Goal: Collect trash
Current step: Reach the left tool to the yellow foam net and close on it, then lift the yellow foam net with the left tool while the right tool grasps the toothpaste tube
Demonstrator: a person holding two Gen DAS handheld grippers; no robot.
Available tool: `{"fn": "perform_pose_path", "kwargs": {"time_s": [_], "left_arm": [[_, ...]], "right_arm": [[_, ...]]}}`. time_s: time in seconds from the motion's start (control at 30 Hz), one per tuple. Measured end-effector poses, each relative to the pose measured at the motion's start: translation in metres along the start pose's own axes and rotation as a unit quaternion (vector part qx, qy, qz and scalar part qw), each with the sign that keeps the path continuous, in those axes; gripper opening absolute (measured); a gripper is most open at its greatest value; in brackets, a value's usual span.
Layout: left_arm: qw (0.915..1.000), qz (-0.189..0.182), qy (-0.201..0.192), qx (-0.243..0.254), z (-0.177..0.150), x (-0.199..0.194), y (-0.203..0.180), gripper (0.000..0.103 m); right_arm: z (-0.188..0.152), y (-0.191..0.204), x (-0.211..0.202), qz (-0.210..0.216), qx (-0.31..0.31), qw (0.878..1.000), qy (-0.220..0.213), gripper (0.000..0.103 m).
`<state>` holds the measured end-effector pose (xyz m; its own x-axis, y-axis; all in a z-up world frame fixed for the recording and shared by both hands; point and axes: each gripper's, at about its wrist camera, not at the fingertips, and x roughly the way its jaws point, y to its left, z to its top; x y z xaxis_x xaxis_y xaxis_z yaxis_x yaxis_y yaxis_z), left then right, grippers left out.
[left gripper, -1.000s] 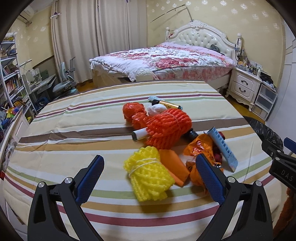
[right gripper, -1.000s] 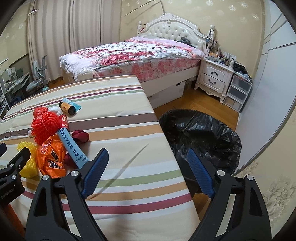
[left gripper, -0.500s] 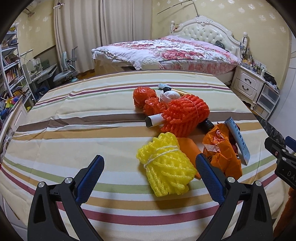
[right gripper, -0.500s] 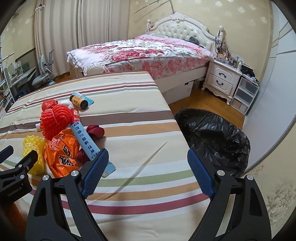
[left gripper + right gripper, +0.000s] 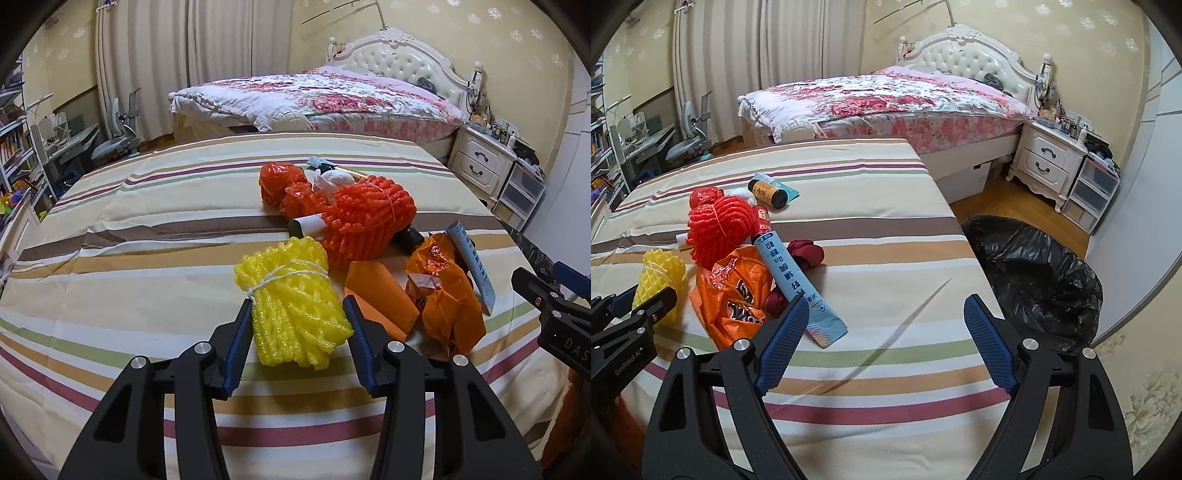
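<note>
A yellow foam net bundle (image 5: 291, 295) tied with white string lies on the striped tablecloth (image 5: 129, 258). My left gripper (image 5: 297, 314) is closing on it, and both blue pads touch its sides. Beyond it lie an orange-red foam net (image 5: 365, 221), an orange wrapper (image 5: 443, 299) and a blue tube (image 5: 790, 269). My right gripper (image 5: 886, 306) hovers over the cloth near the tube's tail. Its jaws are wide and closing slightly, with only the tube's tail end just inside the left finger, untouched.
A bin lined with a black bag (image 5: 1034, 266) stands on the floor right of the table edge. A small brown bottle (image 5: 768, 192), a dark red scrap (image 5: 807, 253) and red crumpled wrappers (image 5: 280, 181) also lie on the cloth. A bed (image 5: 886, 99) and a nightstand (image 5: 1045, 162) are behind.
My left gripper moved in over the yellow bundle and its jaws closed from wide apart onto the bundle's sides. The right gripper shifted left toward the blue tube and narrowed slightly.
</note>
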<state>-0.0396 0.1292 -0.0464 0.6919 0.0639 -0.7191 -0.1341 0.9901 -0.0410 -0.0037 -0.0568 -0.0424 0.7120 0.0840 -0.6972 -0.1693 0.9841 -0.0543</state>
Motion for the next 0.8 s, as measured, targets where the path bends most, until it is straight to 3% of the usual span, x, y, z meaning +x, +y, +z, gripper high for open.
{"fn": "perform_pose_path", "kwargs": {"time_s": [0.07,0.17,0.43,0.8], "left_arm": [[1.0000,0.003,-0.001,-0.004,0.001,-0.001,0.005,0.048],[0.9999,0.011,-0.001,-0.012,0.001,-0.001,0.013,0.048],[0.9989,0.039,-0.018,-0.021,0.006,-0.007,0.034,0.048],[0.9984,0.043,-0.016,-0.034,0.006,-0.003,0.047,0.048]], "right_arm": [[0.000,0.003,0.003,0.012,-0.001,1.000,0.006,0.075],[0.000,0.010,0.008,0.034,-0.005,0.999,0.014,0.064],[0.004,0.027,0.023,0.052,-0.017,0.998,0.030,0.053],[0.004,0.032,0.026,0.081,-0.017,0.996,0.042,0.026]]}}
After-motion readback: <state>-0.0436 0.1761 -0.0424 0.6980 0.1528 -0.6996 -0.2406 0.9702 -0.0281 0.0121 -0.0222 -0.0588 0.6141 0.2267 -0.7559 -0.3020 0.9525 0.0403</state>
